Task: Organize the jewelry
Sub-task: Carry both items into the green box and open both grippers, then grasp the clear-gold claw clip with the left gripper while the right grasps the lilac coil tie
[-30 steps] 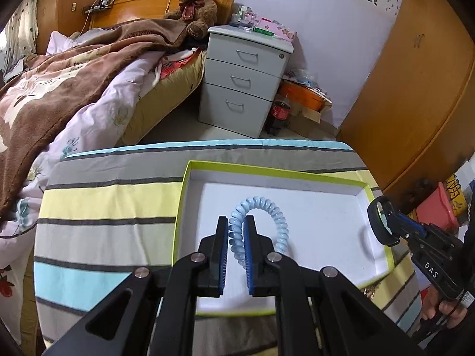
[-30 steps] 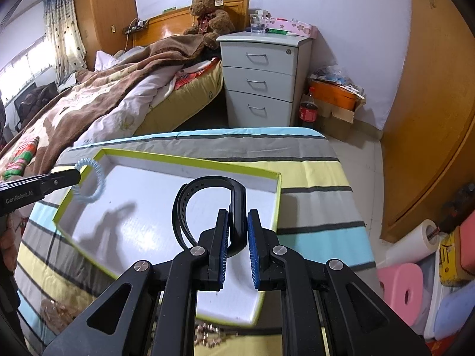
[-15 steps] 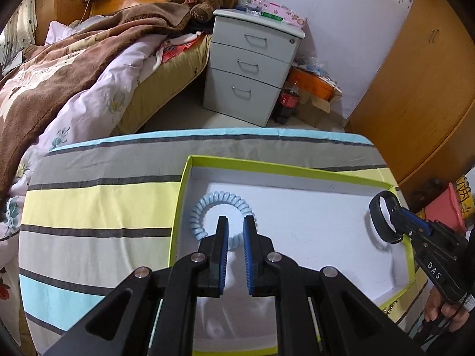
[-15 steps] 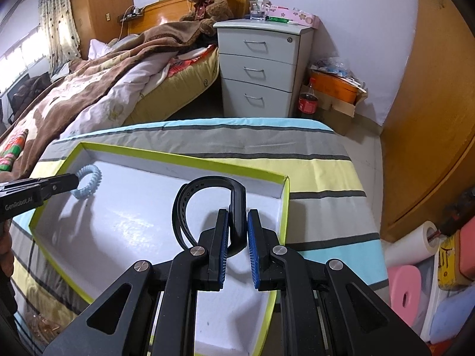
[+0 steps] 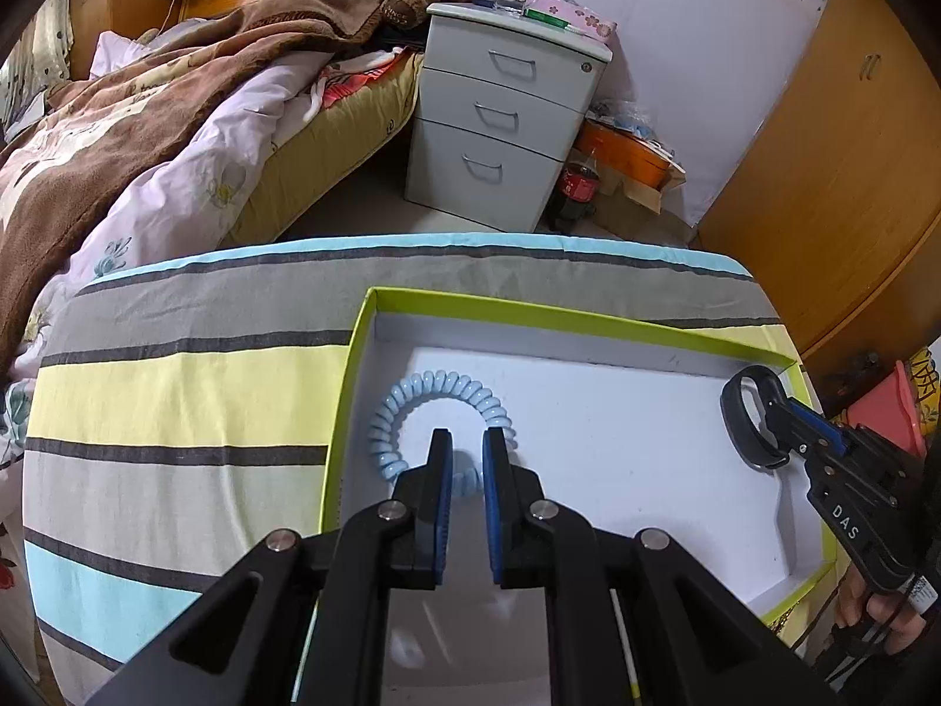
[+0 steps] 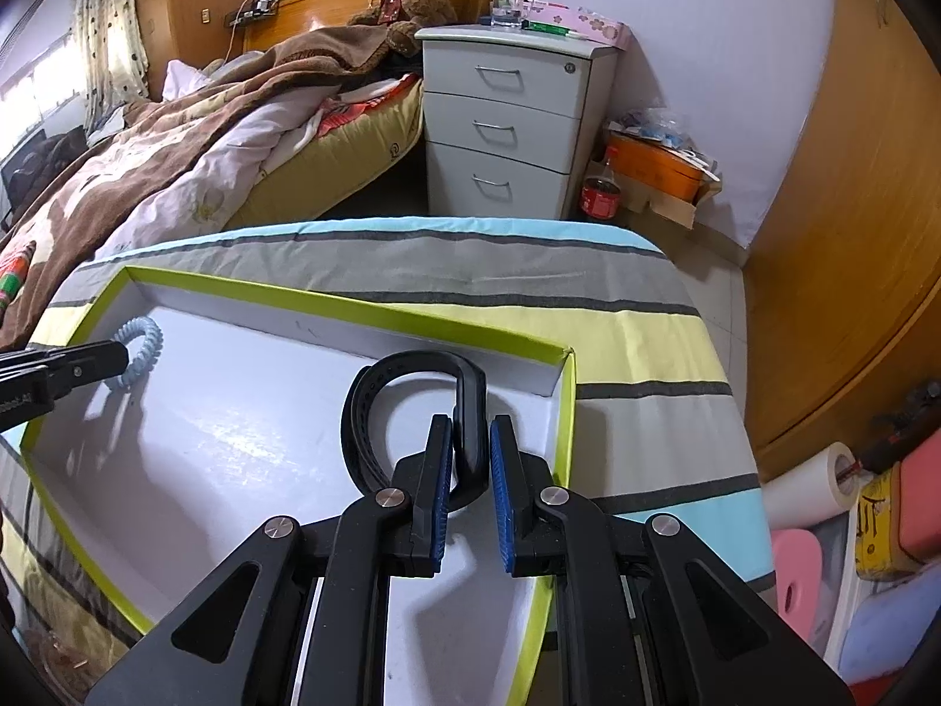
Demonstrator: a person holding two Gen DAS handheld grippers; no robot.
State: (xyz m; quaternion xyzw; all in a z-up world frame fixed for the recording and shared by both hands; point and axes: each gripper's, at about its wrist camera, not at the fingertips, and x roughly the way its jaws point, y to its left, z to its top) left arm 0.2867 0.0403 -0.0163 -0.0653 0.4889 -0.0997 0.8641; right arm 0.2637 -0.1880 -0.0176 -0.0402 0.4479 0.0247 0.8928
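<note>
In the left wrist view, a pale blue coil bracelet (image 5: 438,412) is clamped between the narrowly set pads of the left gripper (image 5: 467,456), low over the white floor of a green-rimmed tray (image 5: 529,309) and near its left wall. The tray is carried on a striped cloth (image 5: 176,376).

In the right wrist view, a black band (image 6: 411,406) is pinched upright in the right gripper (image 6: 472,438), close to the tray's far right corner (image 6: 561,353). The coil bracelet (image 6: 141,347) is seen by the far left corner.
</note>
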